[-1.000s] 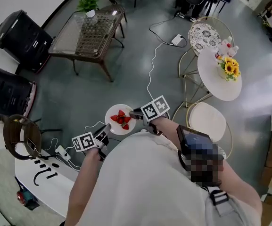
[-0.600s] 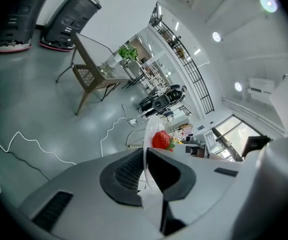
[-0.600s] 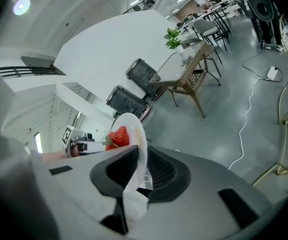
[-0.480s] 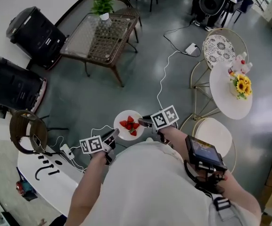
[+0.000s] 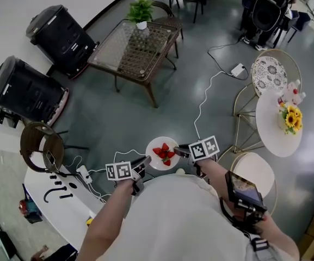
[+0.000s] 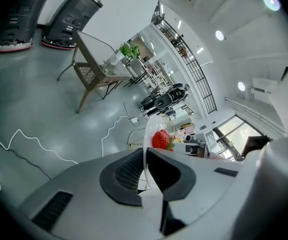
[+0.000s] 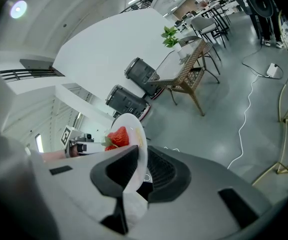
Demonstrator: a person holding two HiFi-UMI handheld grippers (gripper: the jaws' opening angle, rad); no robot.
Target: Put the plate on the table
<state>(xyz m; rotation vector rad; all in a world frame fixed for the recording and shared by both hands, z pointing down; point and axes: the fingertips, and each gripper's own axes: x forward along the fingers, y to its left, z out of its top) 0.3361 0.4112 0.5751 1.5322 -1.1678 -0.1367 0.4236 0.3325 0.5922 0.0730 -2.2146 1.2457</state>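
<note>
A small white plate [image 5: 156, 148] with red strawberries [image 5: 164, 154] on it is carried in the air over the grey floor, close in front of the person. My left gripper [image 5: 146, 161] is shut on the plate's near-left rim, and my right gripper [image 5: 179, 150] is shut on its right rim. In the left gripper view the plate [image 6: 148, 129] stands edge-on between the jaws, with a strawberry [image 6: 161, 139] above them. The right gripper view shows the plate [image 7: 136, 134] clamped the same way, a strawberry [image 7: 118, 138] on it.
A glass-topped wicker table [image 5: 135, 43] with a potted plant [image 5: 141, 10] stands ahead. A round white table [image 5: 274, 128] with sunflowers [image 5: 293, 119] is at the right, with gold-framed chairs [image 5: 253, 168] by it. Two black machines [image 5: 29, 94] sit at the left. White cables [image 5: 204, 103] cross the floor.
The person has walked on, so the wicker table and the round white table have shifted right and down in the head view. Both grippers still hold the plate as before.
</note>
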